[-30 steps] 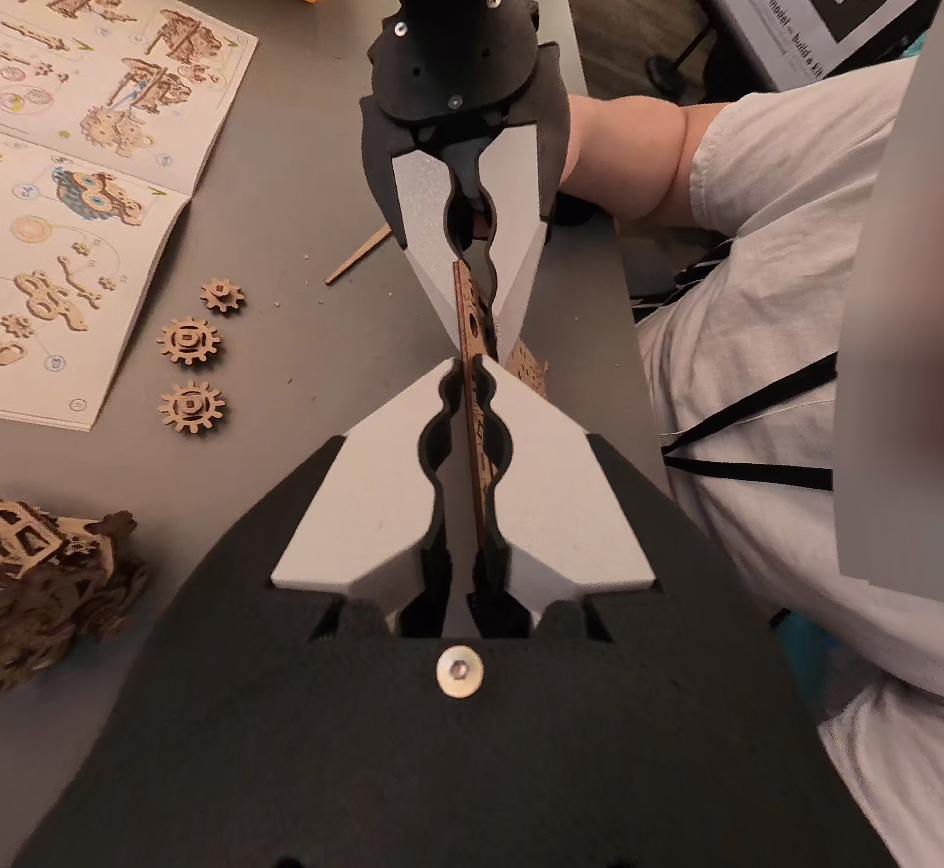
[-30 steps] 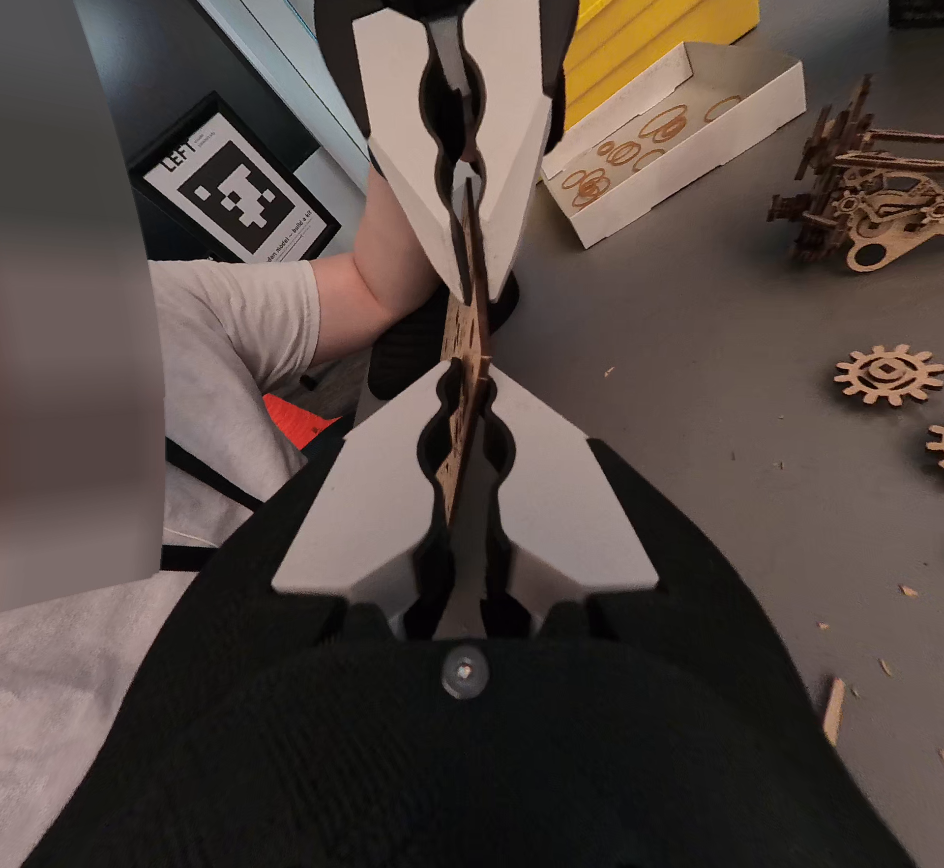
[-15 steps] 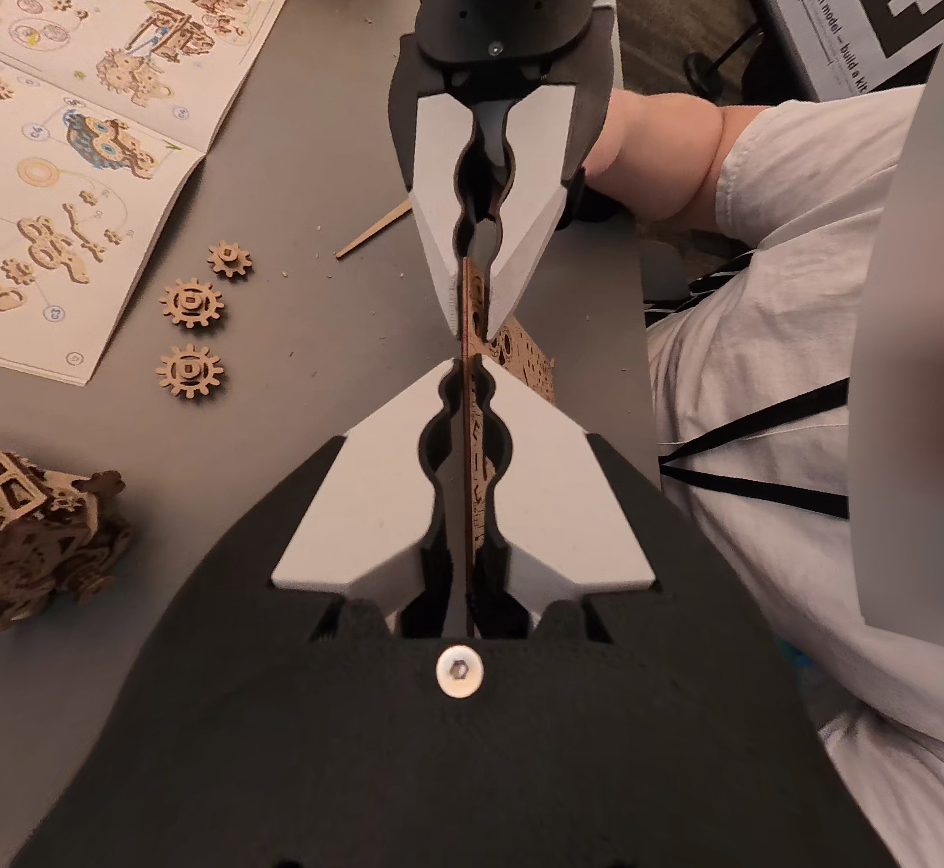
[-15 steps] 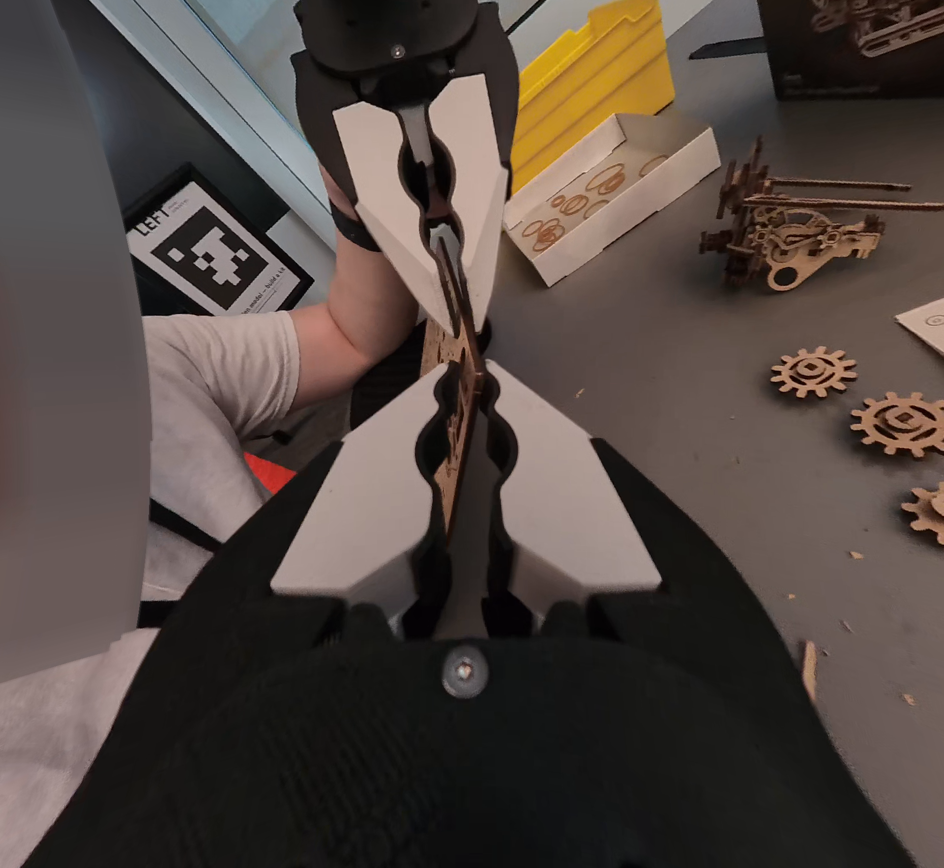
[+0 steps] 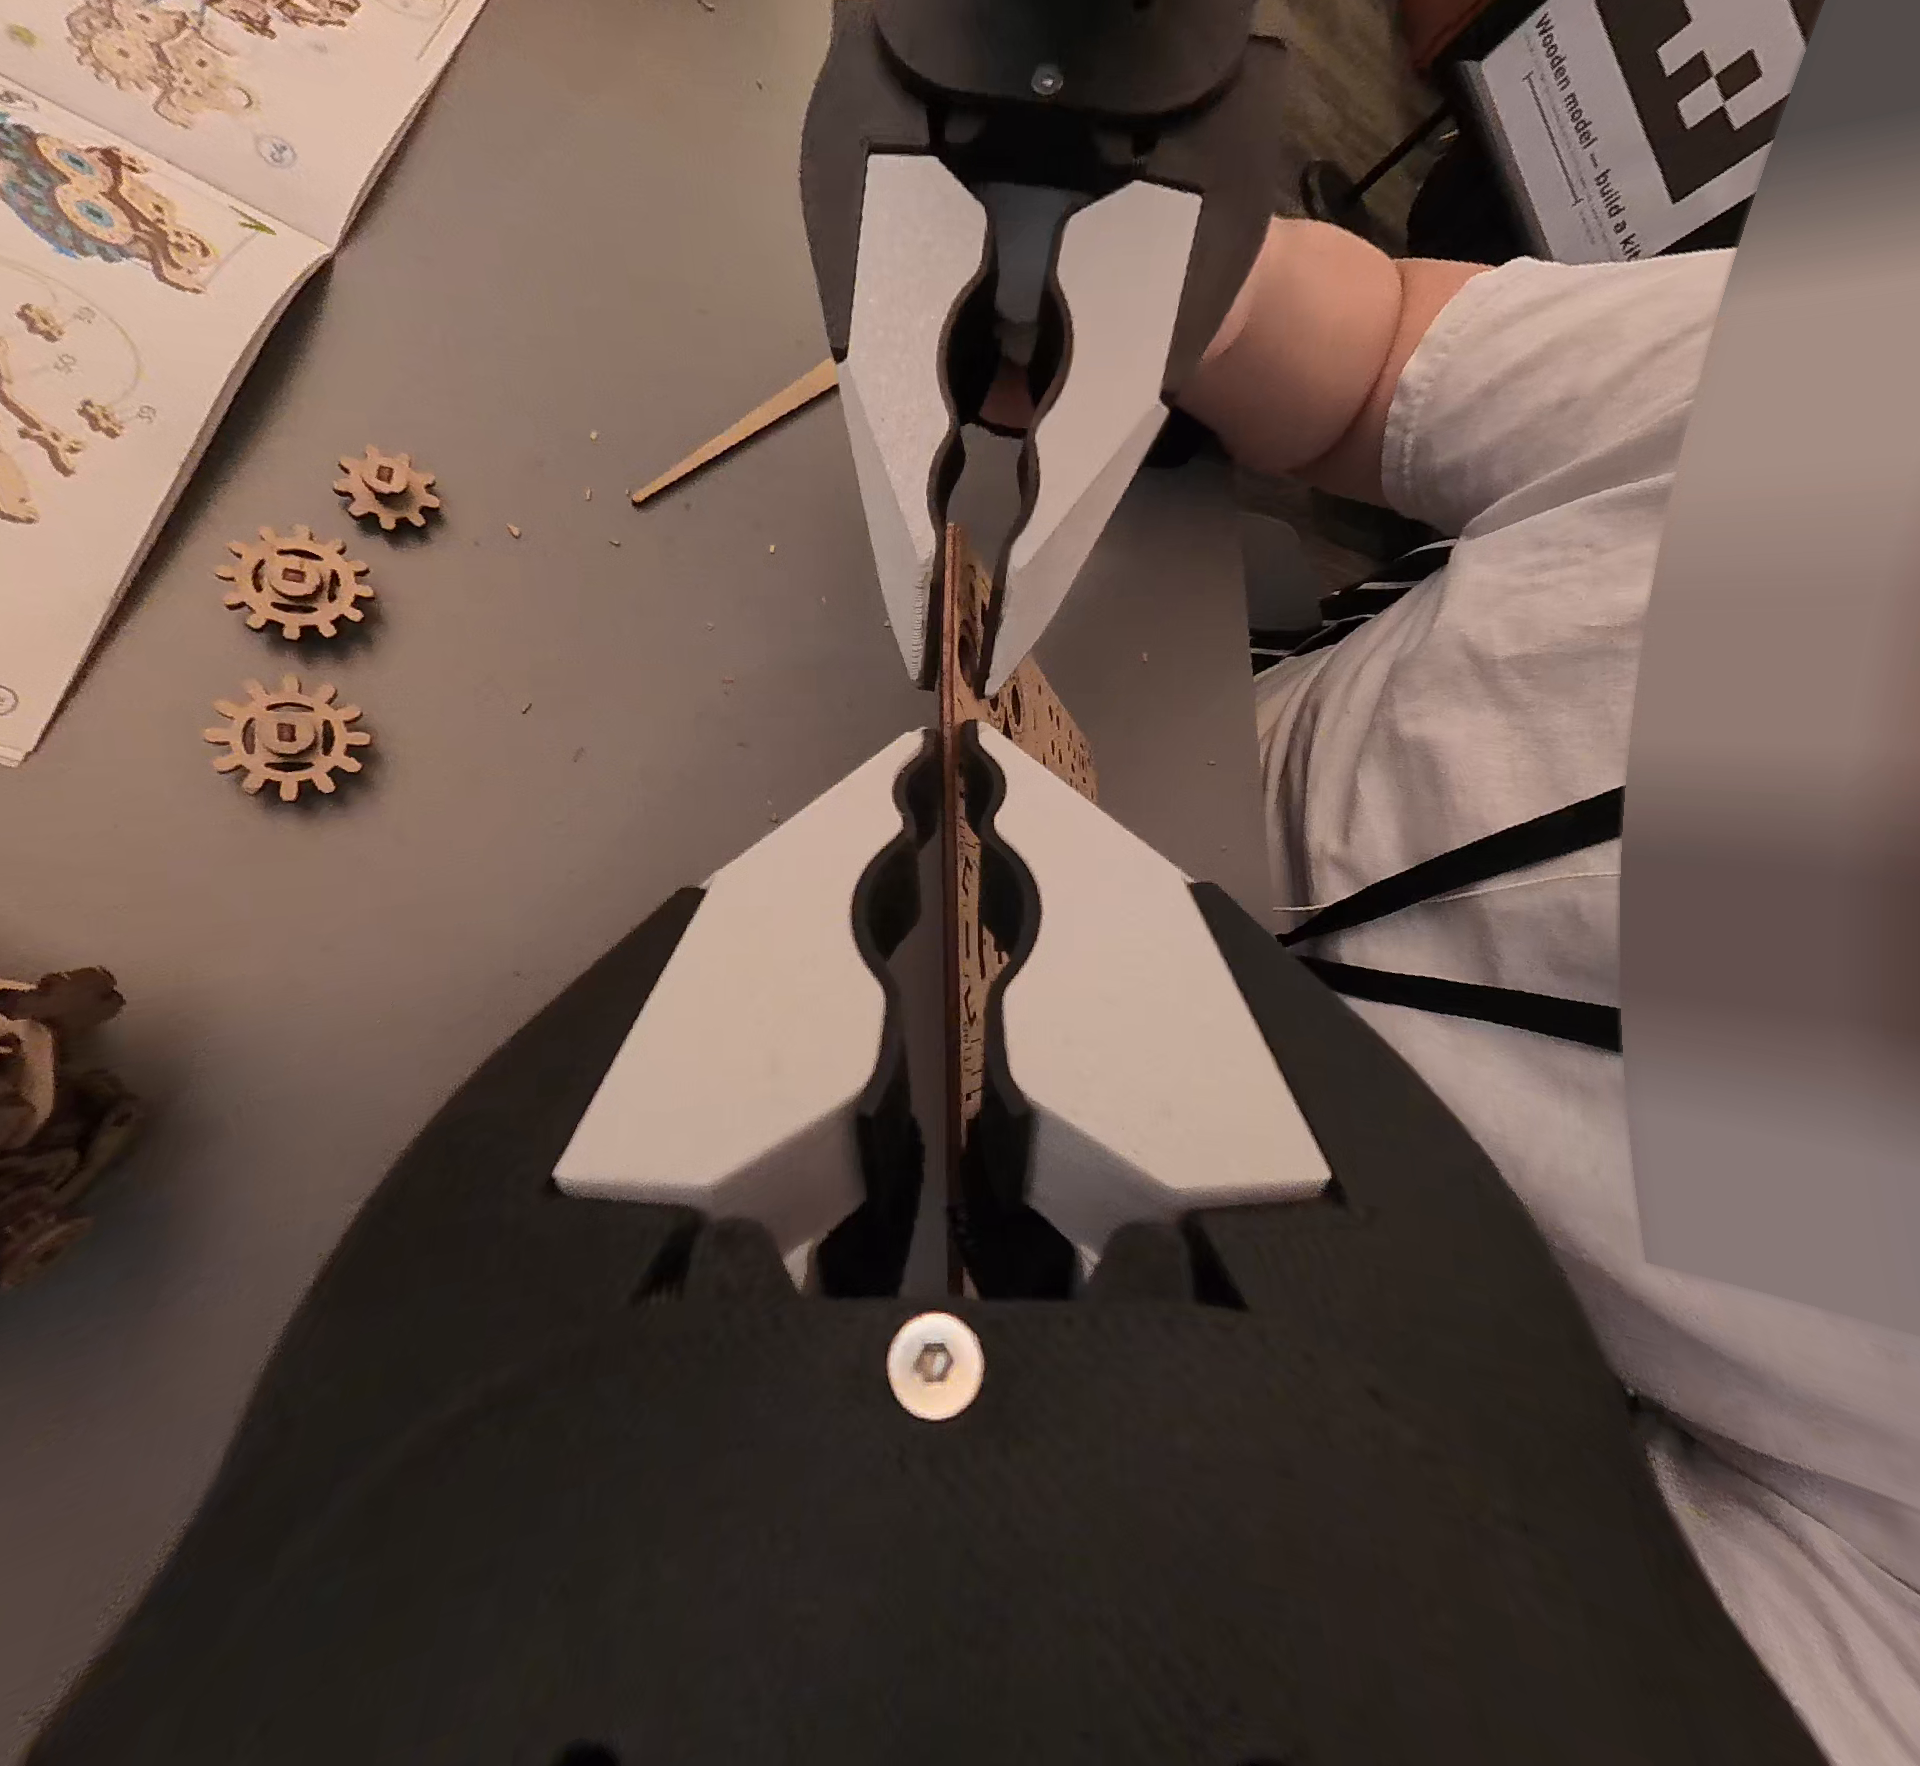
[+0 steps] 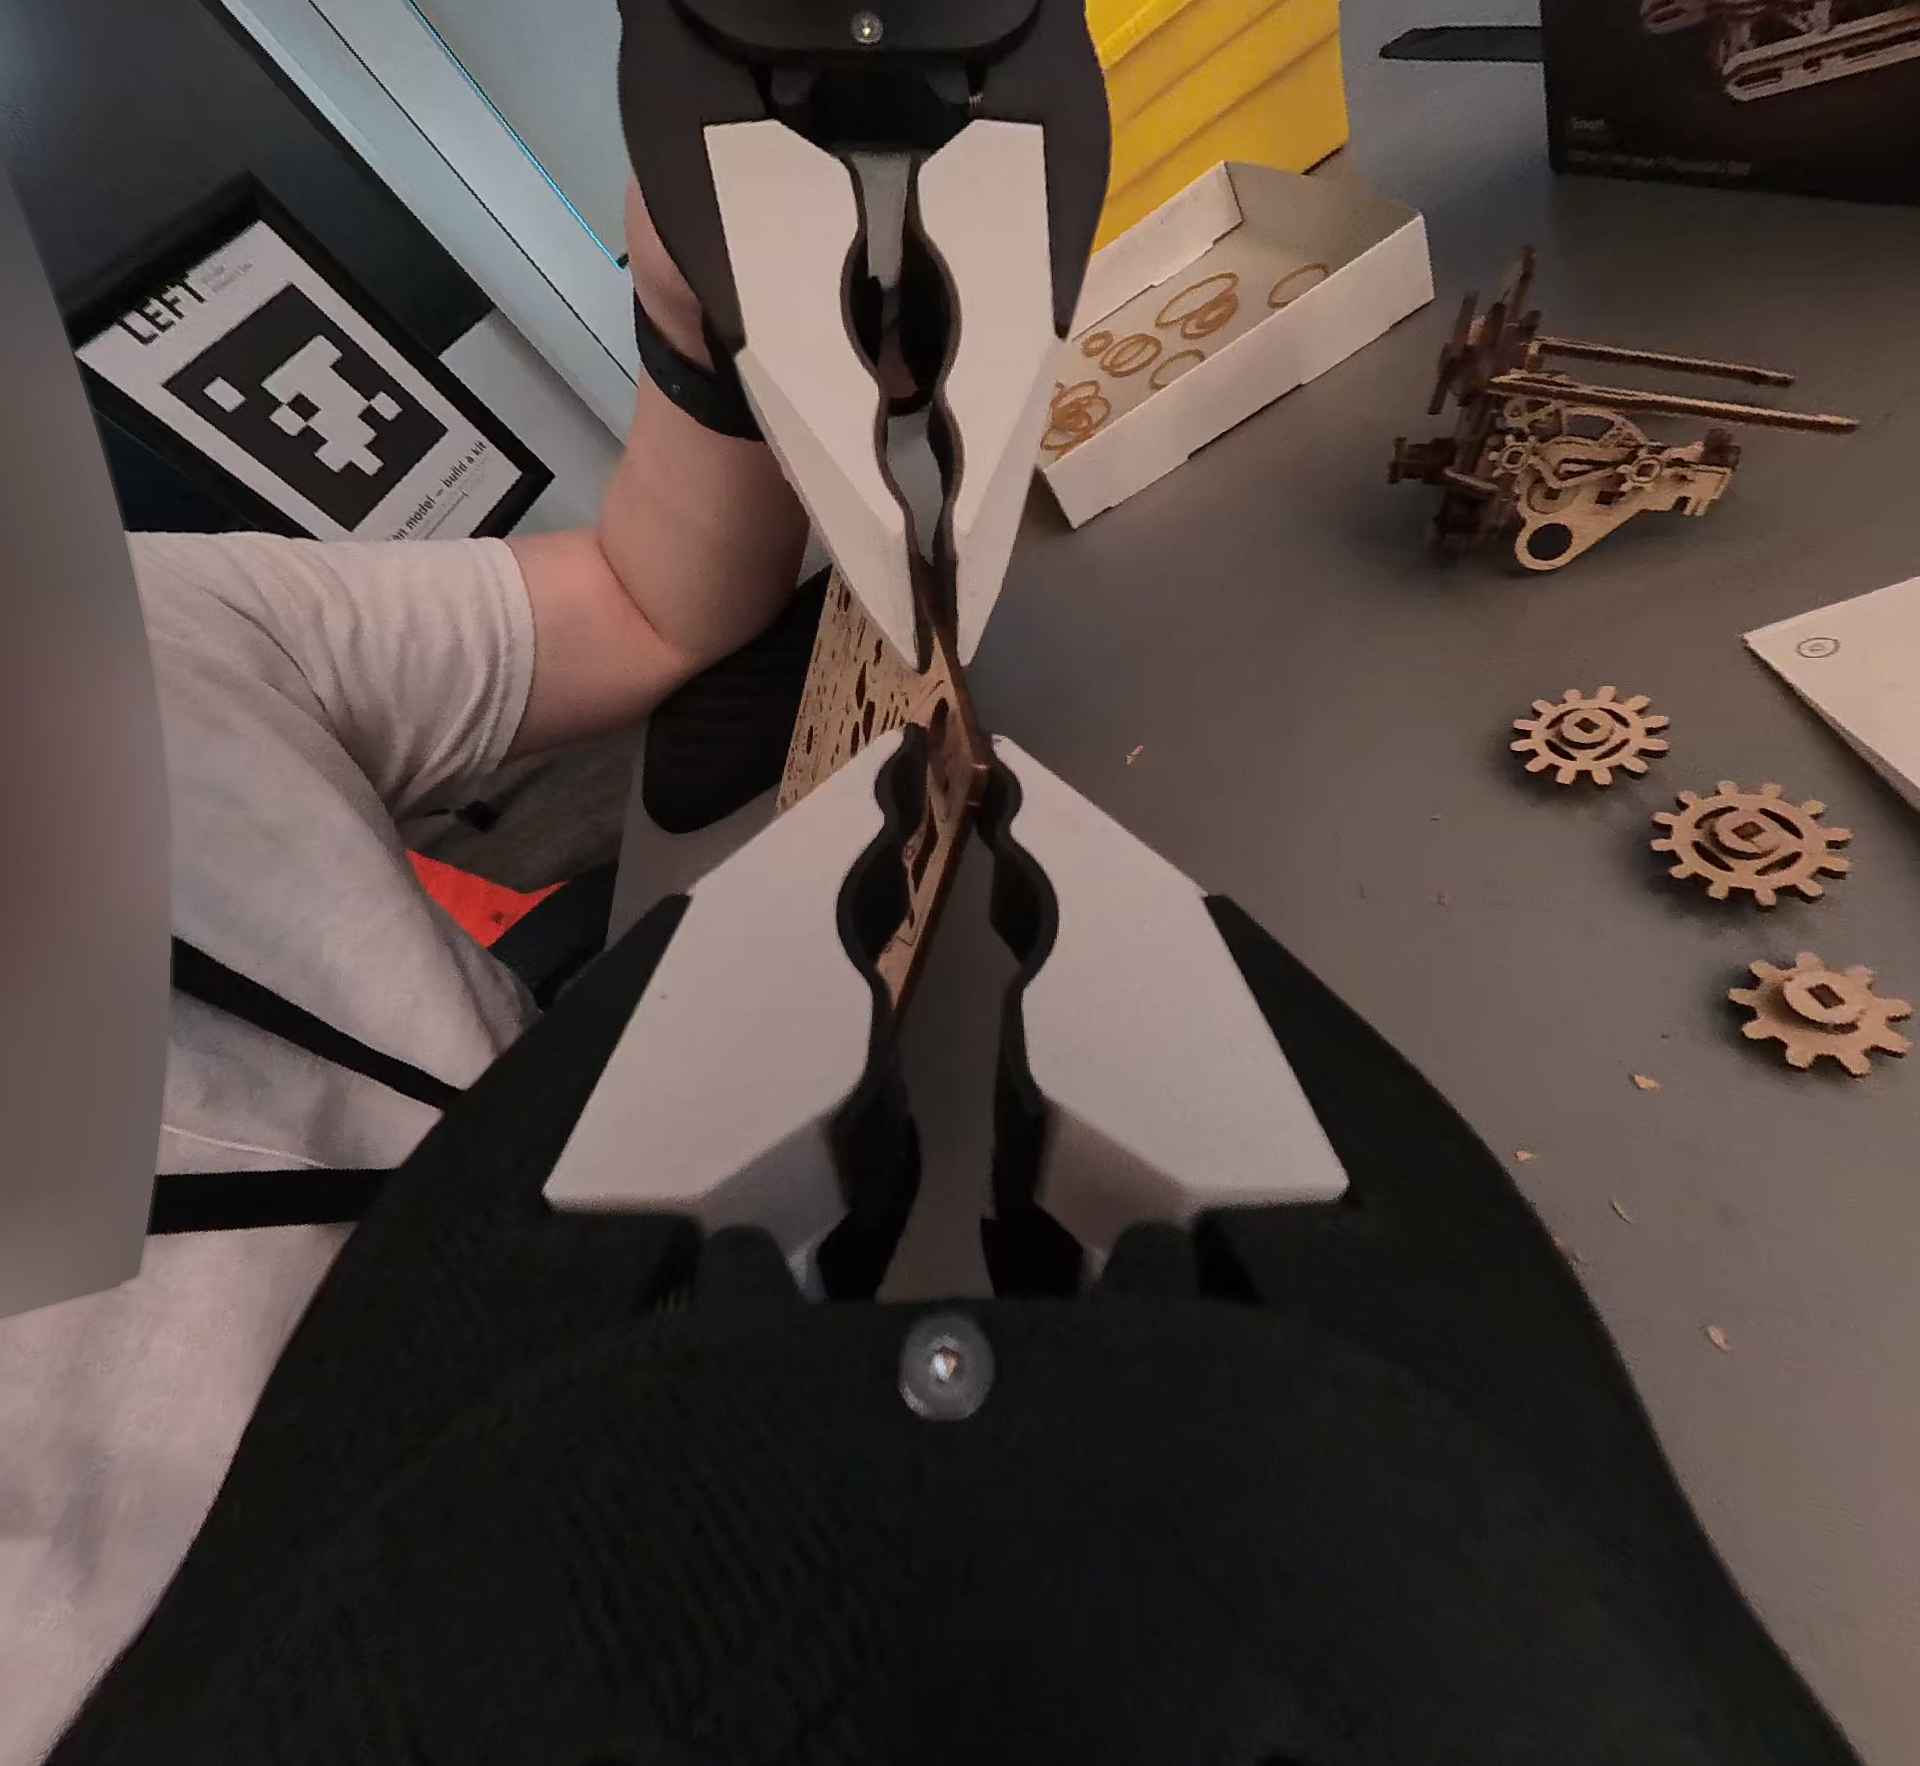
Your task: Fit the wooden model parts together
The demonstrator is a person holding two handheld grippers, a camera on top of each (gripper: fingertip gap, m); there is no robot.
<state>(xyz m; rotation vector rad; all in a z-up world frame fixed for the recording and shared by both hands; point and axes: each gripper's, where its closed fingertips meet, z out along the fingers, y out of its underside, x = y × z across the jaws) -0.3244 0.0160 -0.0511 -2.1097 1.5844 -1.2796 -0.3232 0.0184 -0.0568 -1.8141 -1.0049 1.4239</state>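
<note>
A thin laser-cut wooden sheet (image 5: 1039, 729) is held edge-on above the grey table's near edge, between both grippers. My left gripper (image 5: 940, 740) is shut on one end of it. My right gripper (image 5: 954, 675) comes from the far side, tip to tip with the left, and is shut on the other end. In the right wrist view the sheet (image 6: 842, 708) runs tilted between my right gripper (image 6: 951, 745) and the left gripper (image 6: 940, 656). Its perforated face hangs below the fingers.
Three wooden gears (image 5: 296, 582) (image 6: 1751, 843) lie beside an open instruction booklet (image 5: 156, 158). A part-built model (image 6: 1558, 459), a white box of rings (image 6: 1247, 314), a yellow bin (image 6: 1216, 43), a black kit box (image 6: 1725, 12) and a wooden stick (image 5: 738, 443) are on the table. A person's arm (image 5: 1309, 355) is close. The tips of both grippers are at nearly the same place. Left tips and right tips are each some 20 cm from the part-built model (image 6: 1558, 459).
Both grippers have kept their hold on the sheet and shifted together over the table. Each looms larger in the other's view, and more of the sheet's face shows.
</note>
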